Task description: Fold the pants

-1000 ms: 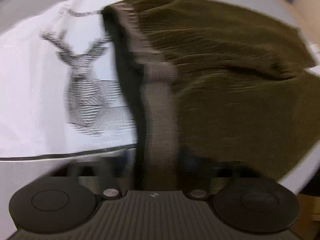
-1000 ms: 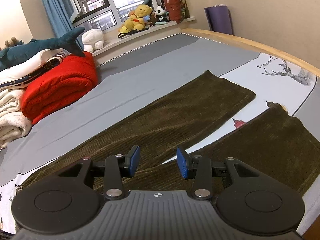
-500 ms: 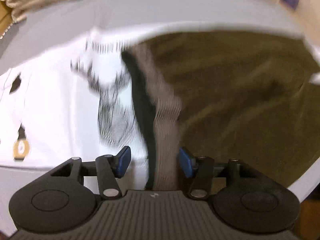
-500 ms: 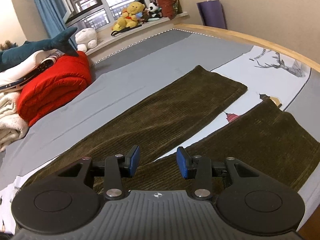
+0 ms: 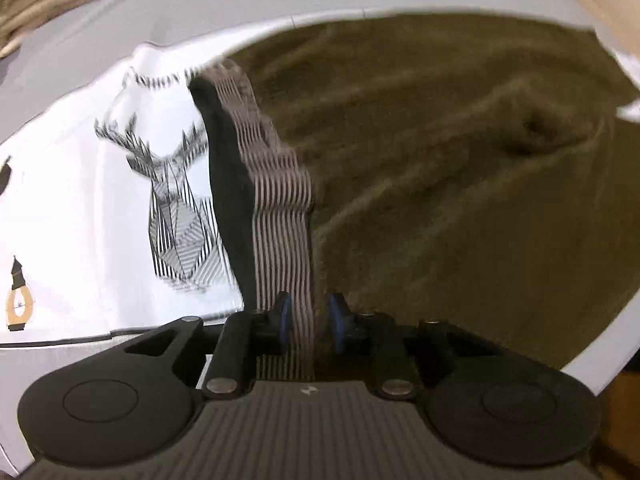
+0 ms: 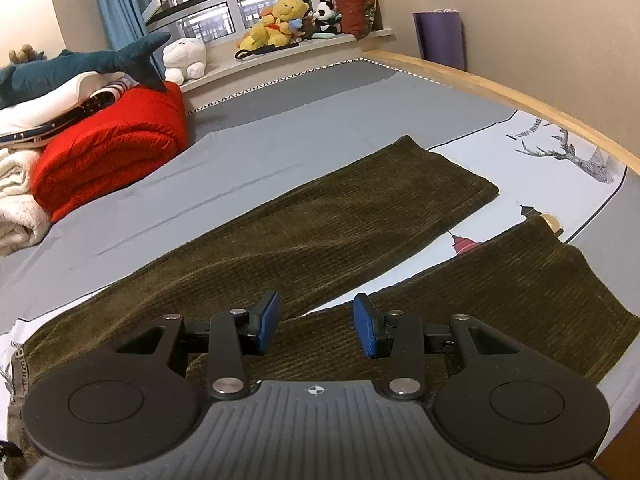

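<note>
Olive-brown corduroy pants lie spread on the bed, both legs stretching away to the right in the right wrist view. In the left wrist view the pants fill the right side, with their grey ribbed waistband raised off the sheet. My left gripper is shut on the waistband, which runs between the blue pads. My right gripper is open and empty, hovering above the pants near where the legs split.
The bed has a grey and white sheet with a deer print. A red rolled quilt, white blankets and a plush shark lie at the far left. Soft toys sit on the windowsill. A wooden bed edge runs along the right.
My left gripper has closed on the waistband; half a second ago its jaws were open around it. The right gripper has drifted slightly and stays open.
</note>
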Demonstrator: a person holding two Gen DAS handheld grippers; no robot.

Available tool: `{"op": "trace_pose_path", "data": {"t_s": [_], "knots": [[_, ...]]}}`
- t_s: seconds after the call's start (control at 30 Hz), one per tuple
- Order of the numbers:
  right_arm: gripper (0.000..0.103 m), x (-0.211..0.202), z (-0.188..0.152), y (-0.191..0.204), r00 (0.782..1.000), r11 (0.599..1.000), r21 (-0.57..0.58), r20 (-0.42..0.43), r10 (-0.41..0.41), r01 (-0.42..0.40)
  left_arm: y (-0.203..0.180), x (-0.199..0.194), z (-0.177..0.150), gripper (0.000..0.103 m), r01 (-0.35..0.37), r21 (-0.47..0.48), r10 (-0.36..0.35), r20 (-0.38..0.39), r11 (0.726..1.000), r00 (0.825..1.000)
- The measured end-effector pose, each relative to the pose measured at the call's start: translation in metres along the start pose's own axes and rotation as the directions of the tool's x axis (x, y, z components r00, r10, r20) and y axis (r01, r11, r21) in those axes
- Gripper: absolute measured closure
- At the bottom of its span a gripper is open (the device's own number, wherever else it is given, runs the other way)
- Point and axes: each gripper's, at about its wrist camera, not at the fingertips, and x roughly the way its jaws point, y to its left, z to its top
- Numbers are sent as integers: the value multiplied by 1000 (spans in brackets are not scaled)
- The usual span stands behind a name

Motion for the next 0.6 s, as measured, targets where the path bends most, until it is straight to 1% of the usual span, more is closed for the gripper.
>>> {"op": "trace_pose_path", "data": {"t_s": [0.07, 0.13, 0.2, 0.23, 0.27, 0.3, 0.33, 0.37, 0.43, 0.5, 0.53, 0.57, 0.6], "knots": [[60, 2, 0, 0, 1000, 1000, -9, -8, -7, 7, -2, -20, 11, 77, 32, -46, -29, 67, 998, 997], [60, 1, 0, 2, 1000, 1000, -23, 2, -16, 16, -6, -44, 24, 75, 43, -102, -30, 122, 994, 992], [61, -1, 0, 2, 1000, 999, -40, 23, -12, 12, -14, -71, 38, 68, 54, -142, -27, 185, 988, 982], [61, -2, 0, 2, 999, 999, -45, 32, -7, 8, -19, -79, 46, 58, 61, -156, -28, 209, 986, 978], [61, -4, 0, 2, 999, 999, -49, 41, 1, 1, -26, -90, 50, 45, 65, -173, -23, 233, 983, 972], [61, -5, 0, 1, 999, 999, -53, 48, 6, -3, -33, -101, 53, 39, 59, -194, -7, 258, 979, 966], [61, -7, 0, 1, 998, 998, -58, 58, 10, -7, -39, -111, 53, 28, 46, -222, 18, 279, 974, 960], [61, -9, 0, 0, 997, 998, -61, 71, 16, -12, -45, -118, 54, 22, 40, -250, 37, 296, 968, 955], [60, -16, 2, -2, 993, 998, -60, 109, 35, -28, -54, -129, 49, 22, 73, -297, 34, 340, 952, 940], [59, -24, 2, -5, 987, 998, -60, 156, 40, -31, -66, -136, 42, 22, 116, -310, 18, 398, 944, 917], [55, -27, 3, -7, 984, 998, -58, 174, 37, -27, -76, -134, 43, 22, 119, -296, 18, 424, 948, 905], [53, -30, 3, -9, 982, 998, -52, 188, 31, -22, -86, -132, 44, 22, 112, -262, 17, 443, 958, 896], [49, -31, 3, -12, 980, 999, -46, 197, 26, -17, -94, -129, 48, 22, 91, -236, 21, 434, 967, 900]]}}
